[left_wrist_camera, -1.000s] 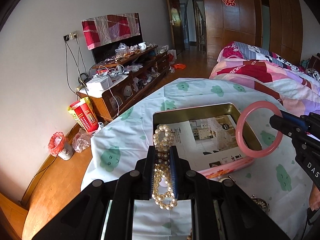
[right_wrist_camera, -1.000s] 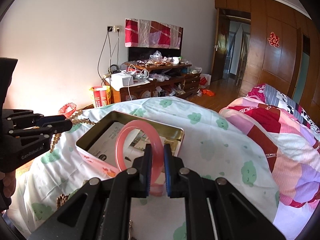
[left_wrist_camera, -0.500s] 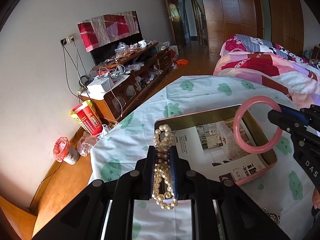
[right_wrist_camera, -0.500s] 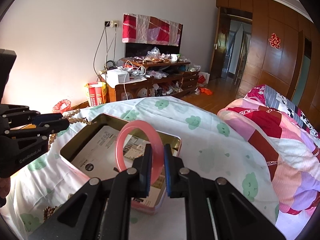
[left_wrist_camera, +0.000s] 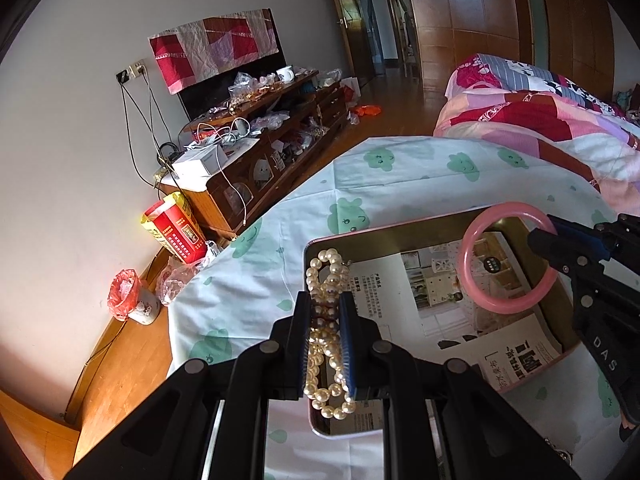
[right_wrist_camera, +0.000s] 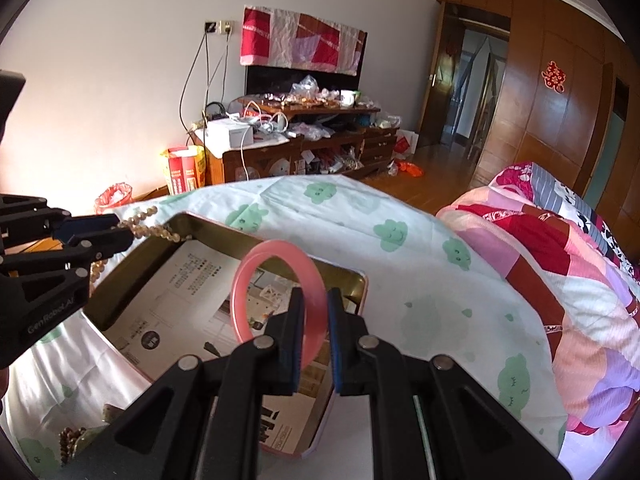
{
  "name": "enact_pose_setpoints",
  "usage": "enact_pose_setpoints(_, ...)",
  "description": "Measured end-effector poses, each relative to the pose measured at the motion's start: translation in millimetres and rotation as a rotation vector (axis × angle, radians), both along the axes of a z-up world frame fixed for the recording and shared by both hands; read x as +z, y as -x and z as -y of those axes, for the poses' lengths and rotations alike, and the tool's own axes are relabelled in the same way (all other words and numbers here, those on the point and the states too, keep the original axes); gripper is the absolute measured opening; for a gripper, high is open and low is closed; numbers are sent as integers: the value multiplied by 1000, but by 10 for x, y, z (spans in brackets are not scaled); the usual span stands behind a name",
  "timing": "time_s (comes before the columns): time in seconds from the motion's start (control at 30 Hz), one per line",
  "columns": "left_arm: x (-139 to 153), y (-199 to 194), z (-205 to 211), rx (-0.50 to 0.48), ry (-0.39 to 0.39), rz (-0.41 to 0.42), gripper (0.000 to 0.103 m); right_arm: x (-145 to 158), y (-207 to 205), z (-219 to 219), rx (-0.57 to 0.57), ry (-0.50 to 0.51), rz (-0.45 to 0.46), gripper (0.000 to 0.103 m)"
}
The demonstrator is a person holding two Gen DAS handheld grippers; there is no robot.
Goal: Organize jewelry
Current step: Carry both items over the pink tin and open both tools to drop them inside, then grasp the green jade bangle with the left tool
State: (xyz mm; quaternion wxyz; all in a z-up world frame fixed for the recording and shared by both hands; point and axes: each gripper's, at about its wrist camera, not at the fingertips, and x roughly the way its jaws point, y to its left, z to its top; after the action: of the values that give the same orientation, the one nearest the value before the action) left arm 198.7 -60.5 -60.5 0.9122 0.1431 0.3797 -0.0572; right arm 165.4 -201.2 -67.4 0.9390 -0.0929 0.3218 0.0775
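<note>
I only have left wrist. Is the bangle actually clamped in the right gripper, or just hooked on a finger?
Observer: Clamped. In the right wrist view both fingers of the right gripper press the pink bangle at its lower right rim.
Operator: Anything else loose near the tin?
Observer: Yes, a dark beaded bracelet lies on the cloth beside the tin, bottom left of that view.
Operator: My pearls over the tin?
Observer: The pearl necklace in the left gripper hangs at the tin's corner.
</note>
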Motion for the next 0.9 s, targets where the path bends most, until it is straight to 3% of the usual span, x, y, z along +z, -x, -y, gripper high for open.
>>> enact_pose_setpoints(0.27, -137, -108, 59, -5, -15, -28, 17, -138, -73, -10, -3, 8, -37, 16)
enact_pose_setpoints(0.3, -136, -99, 67, 3, -31, -20, 29, -140, -62, -8, -7, 16, -32, 21)
enact_pose_setpoints(0.33, -127, -89, 69, 5, -34, -11, 39, -133, -47, 0, -11, 19, -25, 33)
enact_pose_setpoints(0.37, -111, -71, 63, 13, -38, 7, 62, -125, -35, 12, -13, 14, -22, 44)
enact_pose_setpoints(0.4, -86, -40, 48, 26, -45, 33, 77, -117, -22, 22, -17, 9, -18, 47)
enact_pose_setpoints(0.43, -57, -1, 32, 35, -49, 58, 80, -110, -9, 32, -22, 7, -14, 51)
enact_pose_setpoints(0.67, 19, 361, -204, 54, 12, 53, 80, -71, 266, 120, -53, 21, -1, 52)
enact_pose_setpoints(0.9, -99, 835, -437, 107, 80, -5, 80, -146, 753, 247, -60, -2, -16, 52)
